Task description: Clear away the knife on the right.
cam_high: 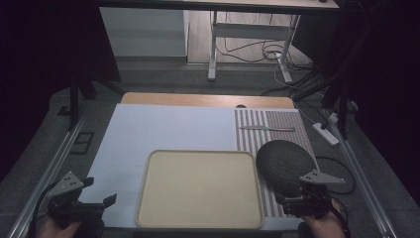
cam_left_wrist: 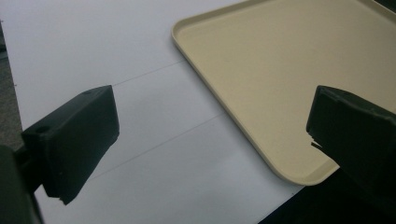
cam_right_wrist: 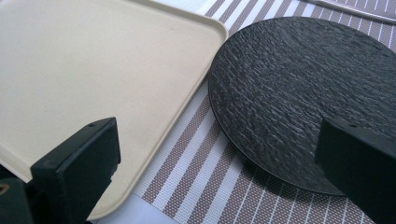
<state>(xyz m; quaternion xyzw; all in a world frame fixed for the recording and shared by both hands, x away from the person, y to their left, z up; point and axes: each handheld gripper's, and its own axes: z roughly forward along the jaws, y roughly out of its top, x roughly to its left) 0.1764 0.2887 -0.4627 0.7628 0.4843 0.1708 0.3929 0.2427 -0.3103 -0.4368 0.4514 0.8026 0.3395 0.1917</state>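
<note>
Dim room, bench (cam_high: 148, 129) laid out: right tongs (cam_right_wrist: 215, 154) agape over black slate plate (cam_right_wrist: 299, 93), left tongs (cam_left_wrist: 210, 135) agape, empty. I'd pinch the near rim squarely, lift level, clear the beige tray (cam_high: 198, 188) lip.

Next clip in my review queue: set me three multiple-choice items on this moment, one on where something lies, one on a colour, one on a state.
1. Where does the dark round plate lie?
A. on the striped placemat, to the right of the tray
B. inside the tray
C. on the floor

2. What colour is the tray?
A. red
B. cream
C. blue

3. How stands the right claw?
A. shut on the plate
B. shut on the knife
C. open, holding nothing

Answers:
1 A, since the right gripper view shows the plate on the stripes just outside the tray's rim.
2 B, as the tray is pale cream in all three views.
3 C, for its jaws stand wide apart, with tray and plate visible between them. The left claw is open too. The knife lies untouched farther back on the placemat.
</note>
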